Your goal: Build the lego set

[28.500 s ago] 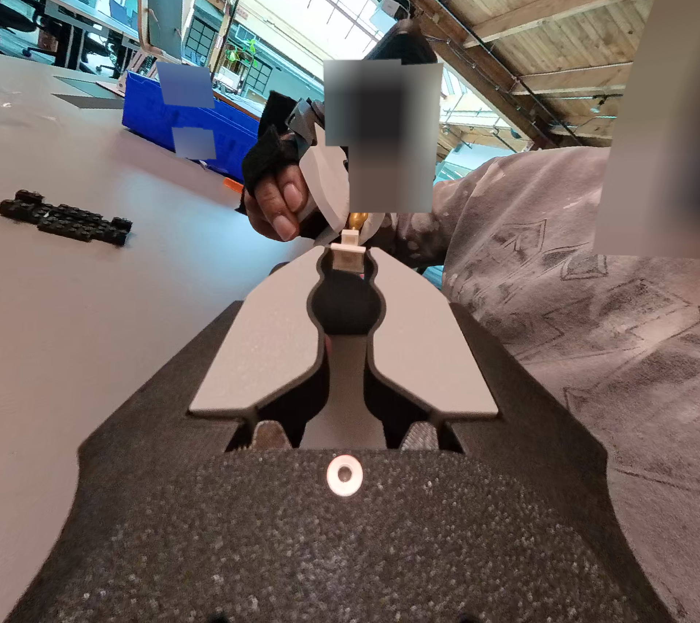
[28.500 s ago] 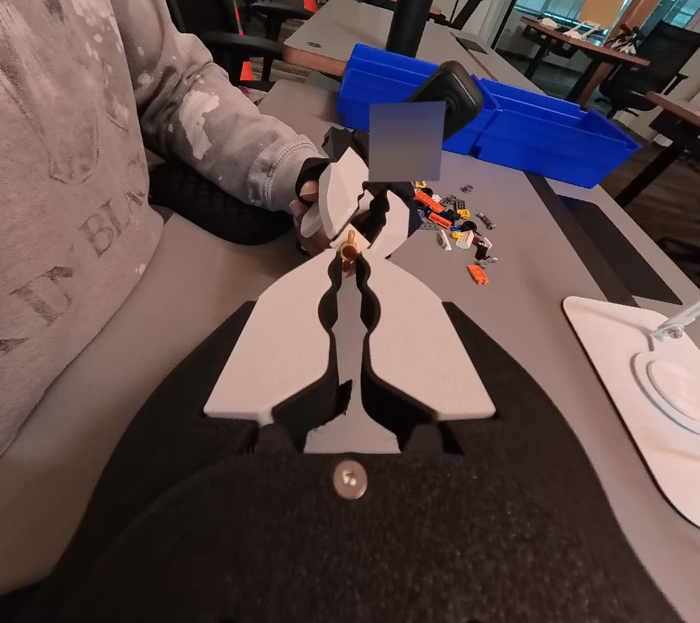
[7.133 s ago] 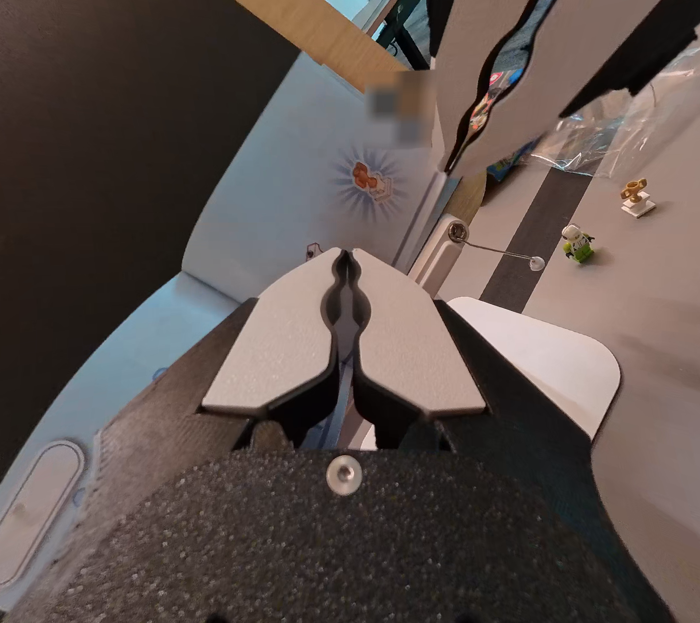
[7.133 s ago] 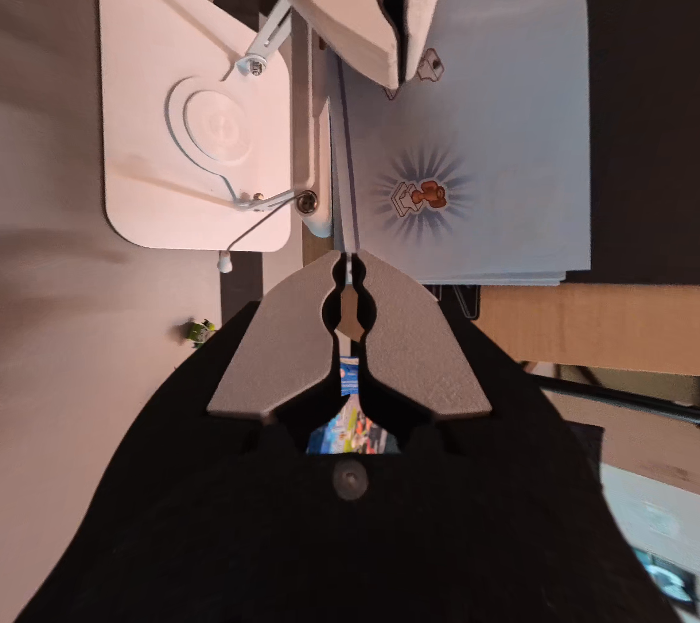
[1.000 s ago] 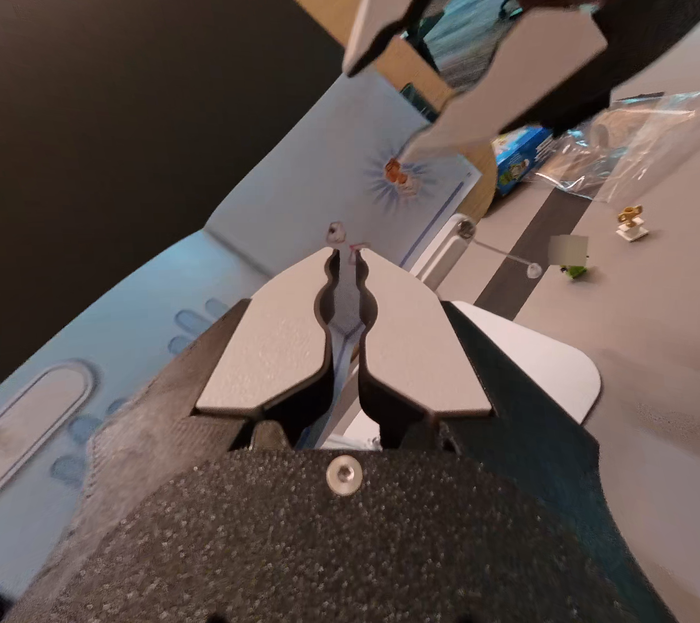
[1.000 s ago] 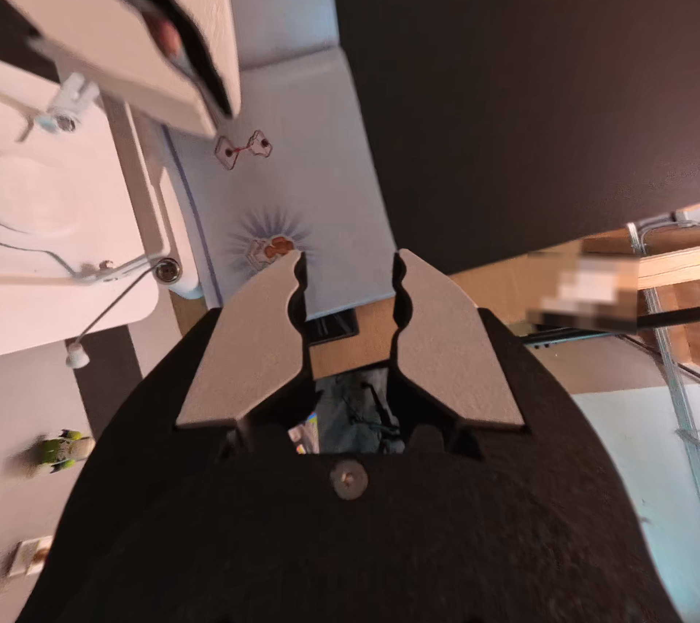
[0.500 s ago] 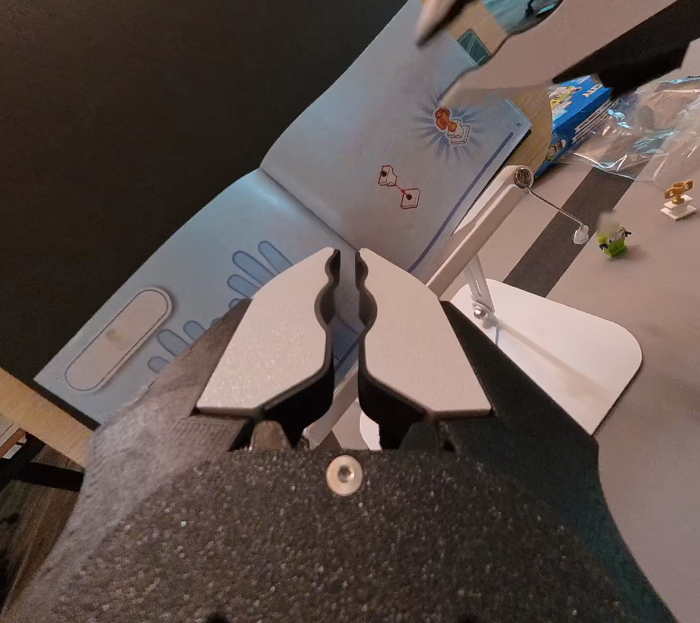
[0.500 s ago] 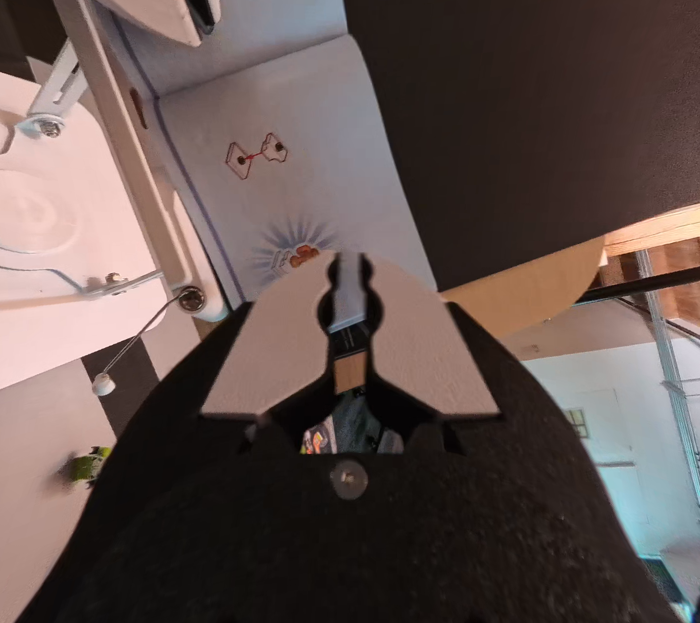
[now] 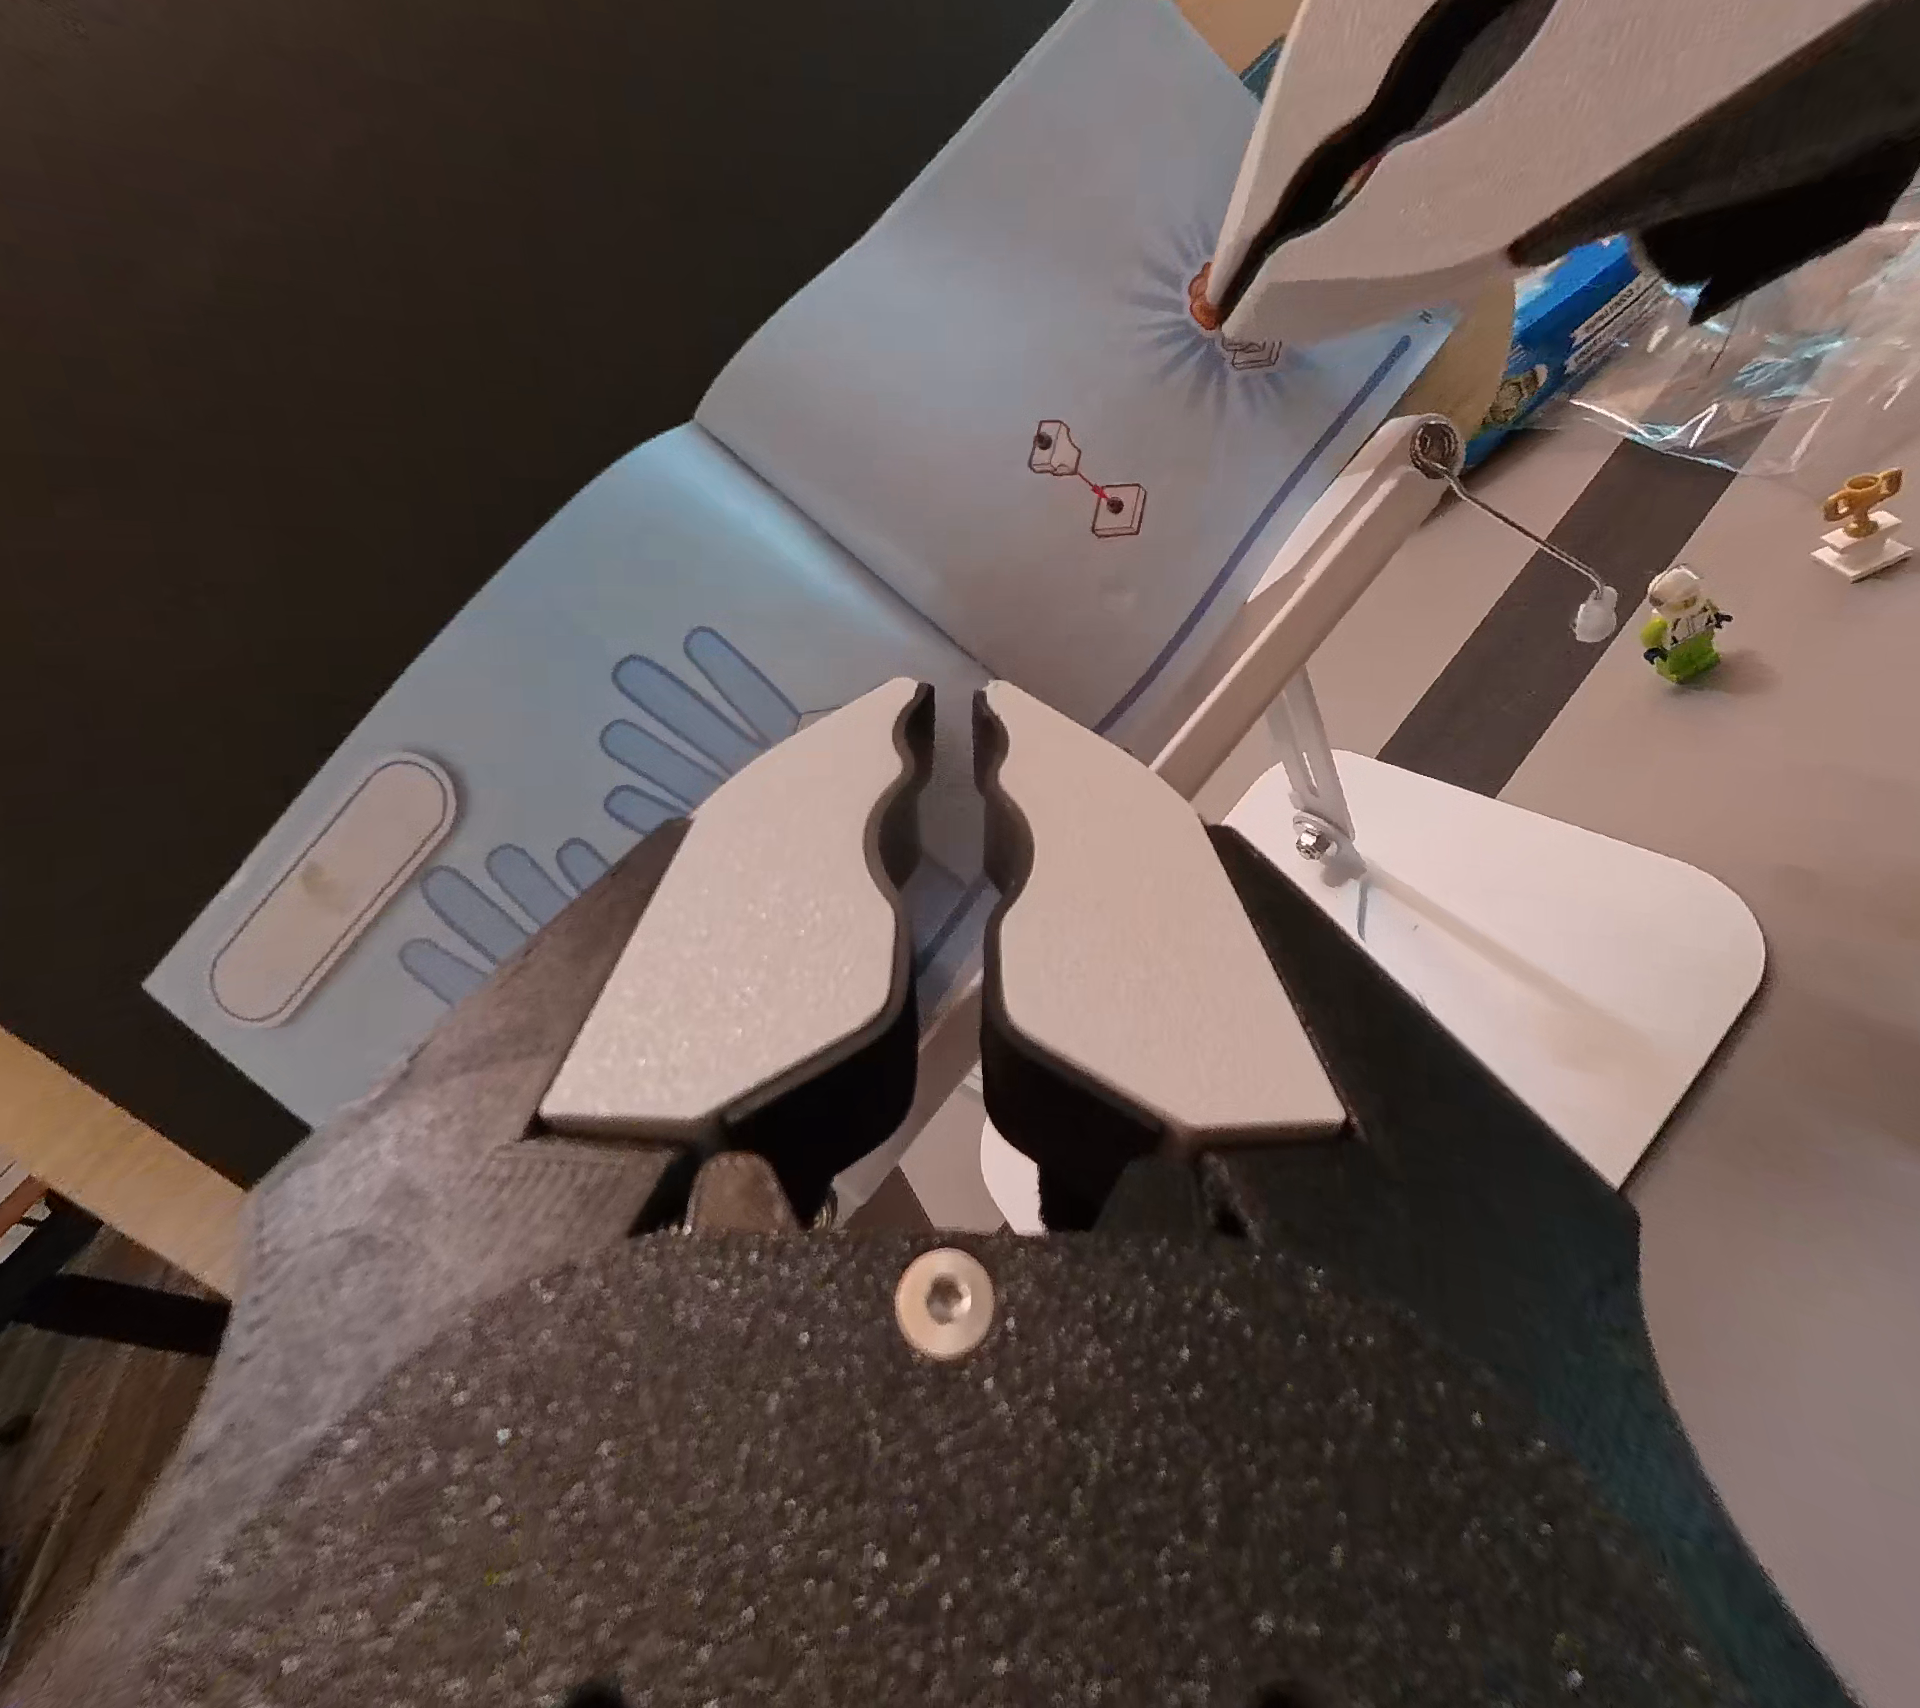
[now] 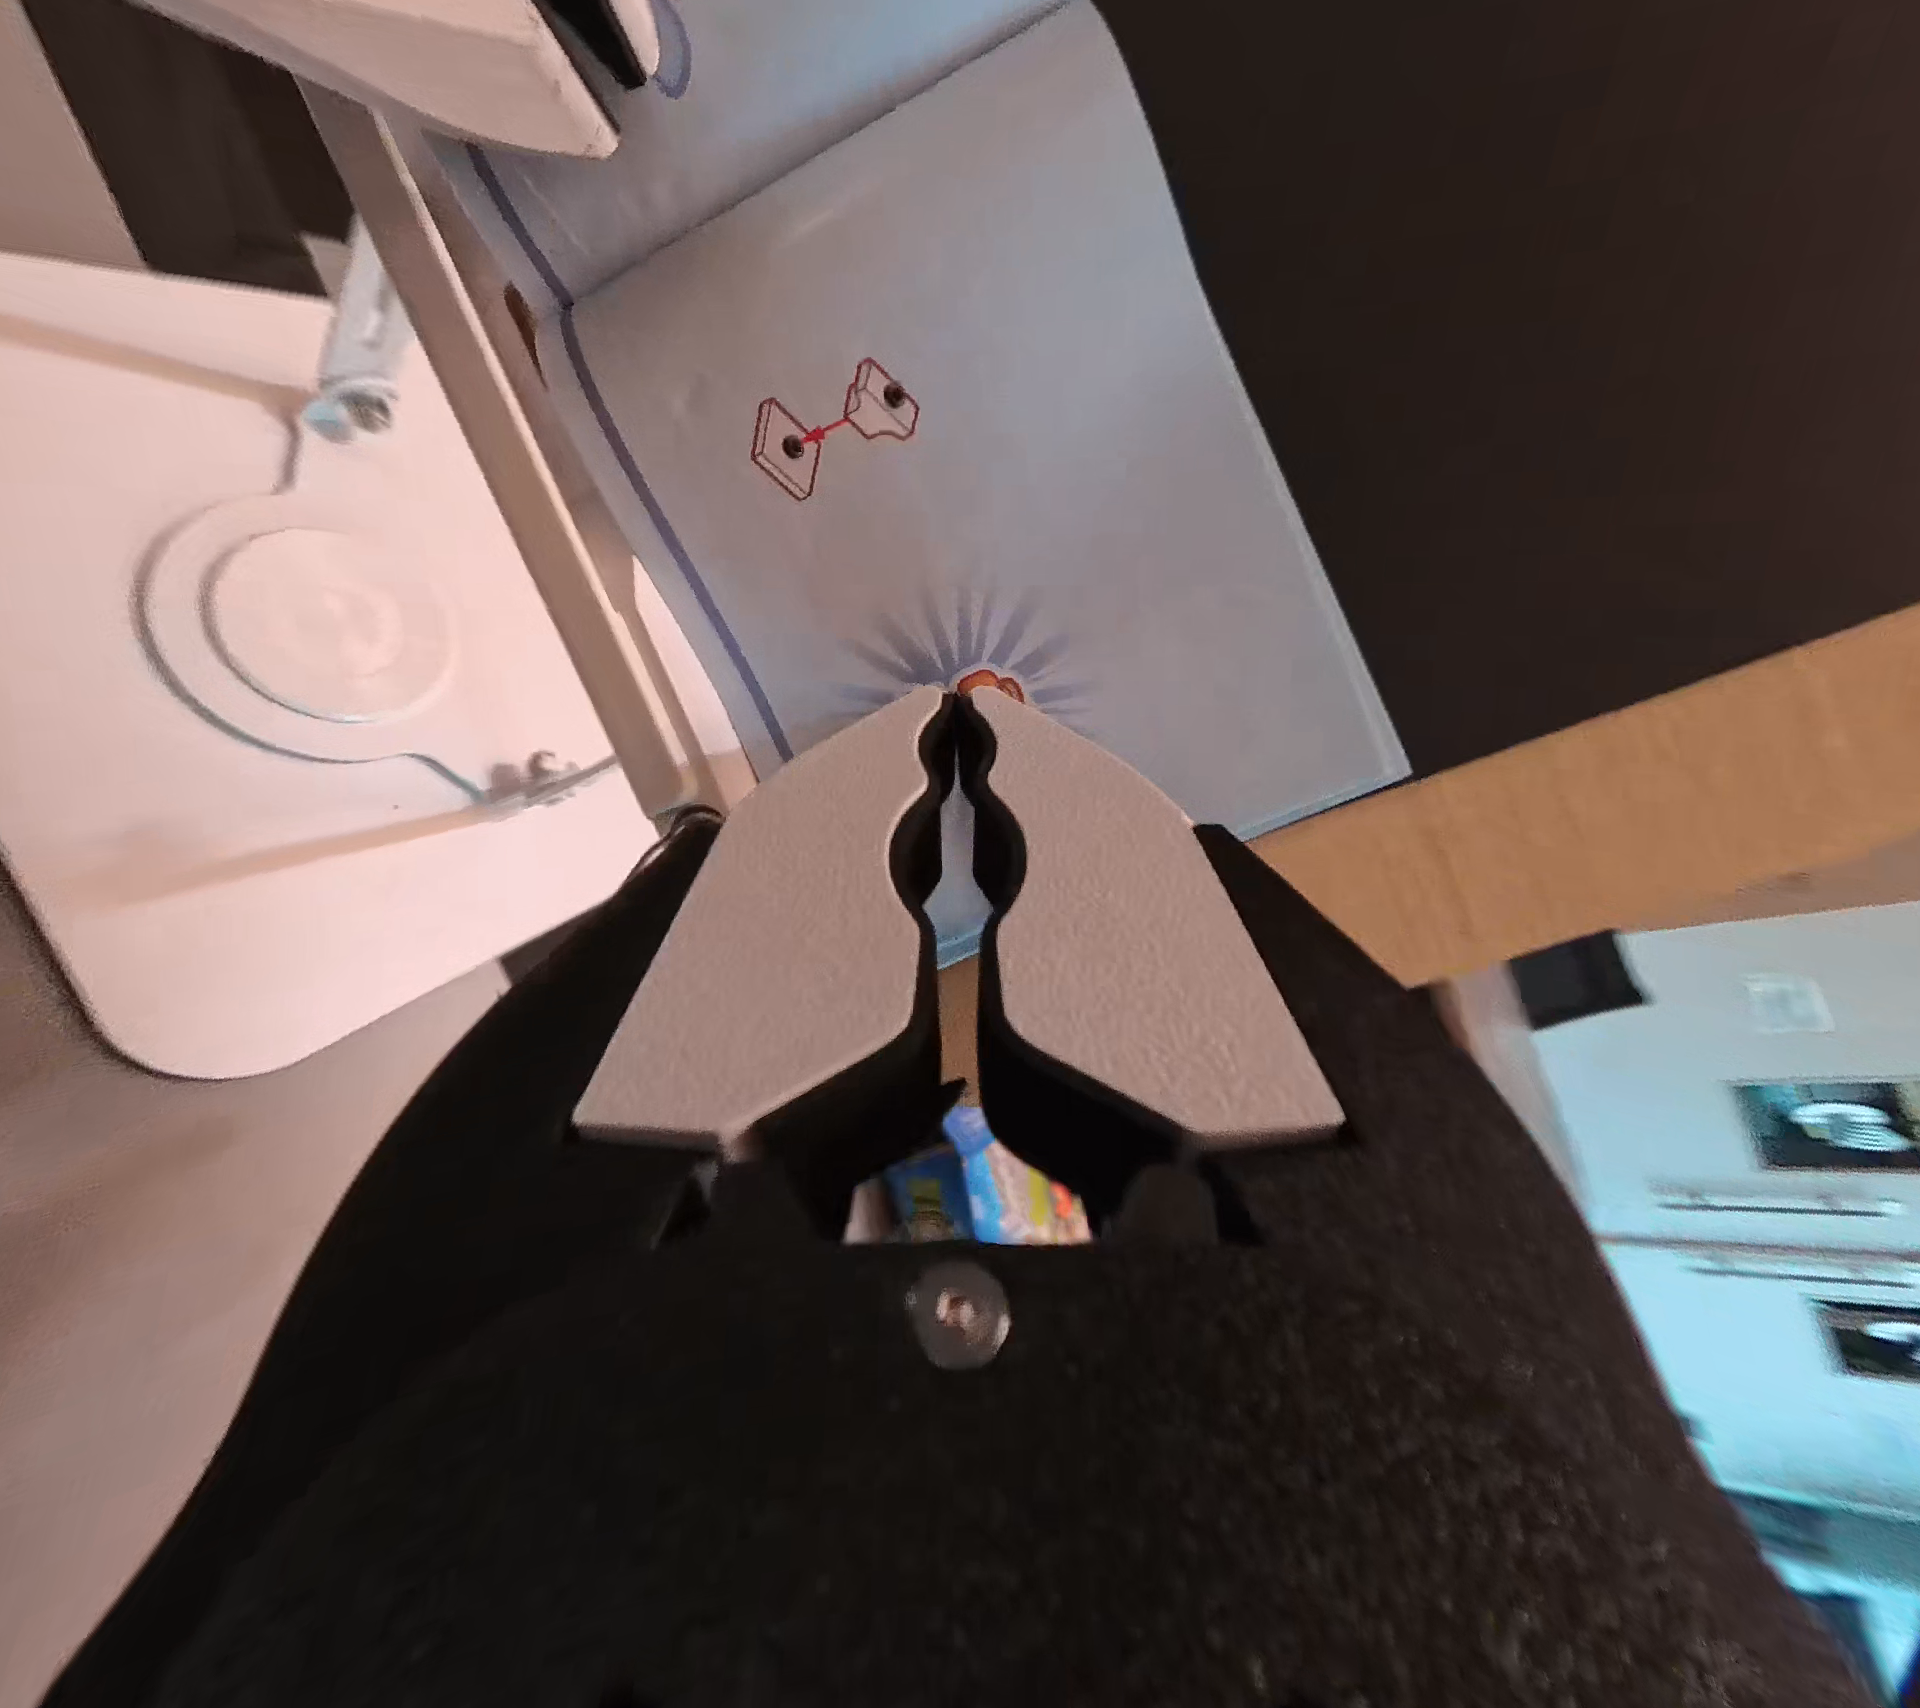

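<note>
Right gripper (image 10: 954, 702) jaws pinch the booklet (image 10: 1039, 515) edge, seemingly; left gripper (image 9: 954, 697) slightly open, empty.

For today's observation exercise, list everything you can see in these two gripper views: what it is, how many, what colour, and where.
Instruction booklet: one, pale blue, open on the stand.
Book stand: one, white, on the grey table.
Minifigure: one, lime green and white, upright right of the stand.
Trophy: one, gold on a white base, beyond the minifigure.
Box: one, blue, behind the booklet.
Plastic bag: one, clear, beside the box.
Left gripper: grey fingers, slightly apart, at the booklet's lower edge.
Right gripper: grey fingers, closed at the booklet's right page.
</note>
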A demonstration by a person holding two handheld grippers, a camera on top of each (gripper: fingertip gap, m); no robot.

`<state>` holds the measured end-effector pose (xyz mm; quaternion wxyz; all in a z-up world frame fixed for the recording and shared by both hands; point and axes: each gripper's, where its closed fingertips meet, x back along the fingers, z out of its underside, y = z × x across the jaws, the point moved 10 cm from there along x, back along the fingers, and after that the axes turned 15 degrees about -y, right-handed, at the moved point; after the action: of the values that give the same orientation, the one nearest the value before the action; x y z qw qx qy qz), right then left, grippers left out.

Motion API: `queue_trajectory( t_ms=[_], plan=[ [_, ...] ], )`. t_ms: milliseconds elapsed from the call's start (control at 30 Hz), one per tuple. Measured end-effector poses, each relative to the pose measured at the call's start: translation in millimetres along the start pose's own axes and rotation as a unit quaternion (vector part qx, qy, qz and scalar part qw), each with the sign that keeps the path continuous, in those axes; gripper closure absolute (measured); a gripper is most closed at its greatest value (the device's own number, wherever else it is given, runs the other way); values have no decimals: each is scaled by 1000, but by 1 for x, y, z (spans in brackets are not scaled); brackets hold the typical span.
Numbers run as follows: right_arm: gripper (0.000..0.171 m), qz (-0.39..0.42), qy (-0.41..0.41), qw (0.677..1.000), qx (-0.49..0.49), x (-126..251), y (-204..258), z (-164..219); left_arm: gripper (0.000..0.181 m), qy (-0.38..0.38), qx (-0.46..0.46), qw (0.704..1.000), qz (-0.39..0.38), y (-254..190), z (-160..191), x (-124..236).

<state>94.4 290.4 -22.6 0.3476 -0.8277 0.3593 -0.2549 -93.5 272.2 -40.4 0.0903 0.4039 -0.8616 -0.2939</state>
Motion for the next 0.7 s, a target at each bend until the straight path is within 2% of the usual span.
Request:
queue_trajectory(
  t_ms=[33,100,167,233,333,400,533,700],
  plan=[
    [168,-5,-6,1000,-21,2,-3,-1,175,-2,1,1000,-1,0,-1,0],
    [135,-15,-10,999,-33,6,-7,-4,175,-5,1,1000,-1,0,-2,1],
    [112,-10,2,1000,-1,8,-11,-5,175,-5,-3,1000,0,-1,-2,0],
    [100,-12,25,999,32,7,-14,-3,175,-4,-4,1000,0,-1,-2,0],
    [98,-20,56,997,50,2,-17,-5,175,-5,2,1000,0,-1,-1,-2],
    [106,-9,72,994,77,-1,-18,-5,175,-5,7,1000,-1,-1,1,-2],
    [111,-6,70,994,83,-2,-15,-4,176,-10,13,1000,-2,0,3,-1],
    [137,-7,60,996,73,-1,-10,0,176,-14,12,1000,-2,0,2,-1]
  ],
)
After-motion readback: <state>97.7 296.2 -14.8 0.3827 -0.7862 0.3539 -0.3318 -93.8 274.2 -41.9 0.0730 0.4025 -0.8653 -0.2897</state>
